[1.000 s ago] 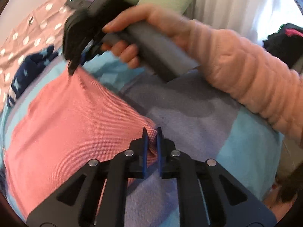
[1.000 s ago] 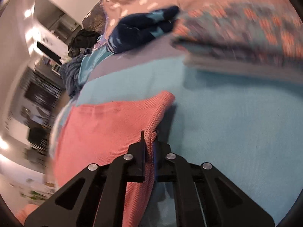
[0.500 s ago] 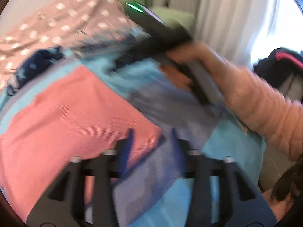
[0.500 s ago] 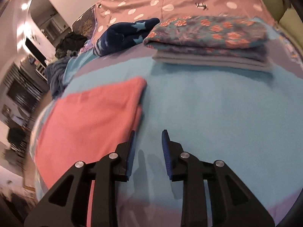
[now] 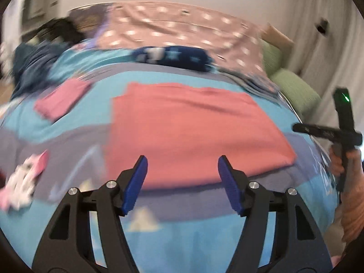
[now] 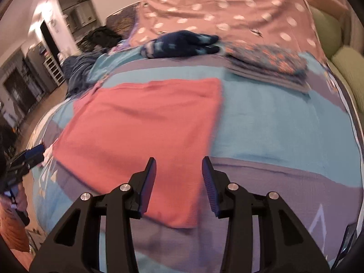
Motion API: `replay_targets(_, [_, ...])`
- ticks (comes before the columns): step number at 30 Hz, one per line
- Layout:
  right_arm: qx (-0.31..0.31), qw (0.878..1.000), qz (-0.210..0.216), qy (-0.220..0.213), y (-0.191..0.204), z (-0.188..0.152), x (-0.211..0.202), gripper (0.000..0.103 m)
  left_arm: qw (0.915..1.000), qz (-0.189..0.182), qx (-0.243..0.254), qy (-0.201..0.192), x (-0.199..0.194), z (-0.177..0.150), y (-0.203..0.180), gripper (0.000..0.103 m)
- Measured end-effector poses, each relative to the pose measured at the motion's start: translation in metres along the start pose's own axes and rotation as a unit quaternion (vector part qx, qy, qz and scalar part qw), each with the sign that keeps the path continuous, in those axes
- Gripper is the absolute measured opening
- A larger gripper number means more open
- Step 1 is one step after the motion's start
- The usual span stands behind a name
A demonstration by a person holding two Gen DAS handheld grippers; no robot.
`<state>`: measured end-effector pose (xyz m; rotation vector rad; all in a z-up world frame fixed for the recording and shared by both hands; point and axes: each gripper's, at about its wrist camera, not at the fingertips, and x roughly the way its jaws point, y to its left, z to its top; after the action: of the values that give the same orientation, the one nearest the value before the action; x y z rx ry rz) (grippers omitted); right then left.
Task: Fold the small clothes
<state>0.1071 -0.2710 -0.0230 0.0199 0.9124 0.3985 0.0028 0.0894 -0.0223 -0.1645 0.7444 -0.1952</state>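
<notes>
Coral cloth [image 5: 191, 134], folded flat, laid mid-bedspread [image 6: 273, 118], near side of folded stack [image 6: 268, 66]; likely set for next fold. Left gripper [image 5: 180, 183] & right gripper [image 6: 178, 182]: jaws wide apart, nothing held, hovered at cloth's near edge.

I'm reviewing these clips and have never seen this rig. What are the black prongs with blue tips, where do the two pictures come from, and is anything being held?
There is no robot: a person holds a two-finger gripper in each hand, each with a camera looking along its fingers. One picture is from the left gripper, the other from the right gripper. Both are open and hold nothing. Ahead, a pink cloth lies flat, folded, on the blue and grey bedspread. Behind it lie a navy star-patterned garment and a folded stack. In the left view, the other handheld gripper shows at the right edge.
</notes>
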Motion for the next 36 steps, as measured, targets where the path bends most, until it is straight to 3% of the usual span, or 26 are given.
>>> replay_targets(4, [-0.082,0.997,0.005,-0.003,0.071,0.003,0.008,0.049,0.9982,0.024,-0.052,-0.017,-0.032,-0.023,0.059,0.061])
replay_targets(7, [-0.162,0.987,0.024,0.006,0.133,-0.005,0.021,0.057,0.9960,0.018,-0.087,-0.010,-0.034,-0.039,0.087,0.035])
replay_targets(10, [-0.259,0.965,0.037,0.017,0.201,-0.026,0.041,0.057,0.9950,0.008,-0.099,0.000,-0.035,-0.057,0.103,0.024])
replay_targets(16, [-0.384,0.922,0.045,-0.003,0.280,-0.058,0.064,0.057,0.9924,-0.017,-0.122,-0.004,-0.025,-0.074,0.125,0.023])
replay_targets(20, [-0.401,0.916,0.002,-0.011,0.301,-0.060,0.088,0.057,0.9881,-0.035,-0.149,-0.007,-0.017,-0.077,0.144,0.023])
replay_targets(27, [-0.385,0.922,-0.049,-0.012,0.299,-0.049,0.128,0.057,0.9850,-0.068,-0.158,-0.017,-0.006,-0.066,0.163,0.023])
replay_targets(32, [-0.421,0.899,-0.107,-0.055,0.318,-0.052,0.140,0.057,0.9814,-0.089,-0.170,-0.013,0.004,-0.064,0.170,0.023])
replay_targets(35, [-0.441,0.884,-0.134,-0.075,0.328,-0.054,0.149,0.056,0.9778,-0.110,-0.179,-0.007,0.011,-0.059,0.174,0.032])
replay_targets(36, [-0.447,0.881,-0.137,-0.078,0.332,-0.054,0.152,0.051,0.9764,-0.120,-0.179,-0.005,0.015,-0.054,0.176,0.035])
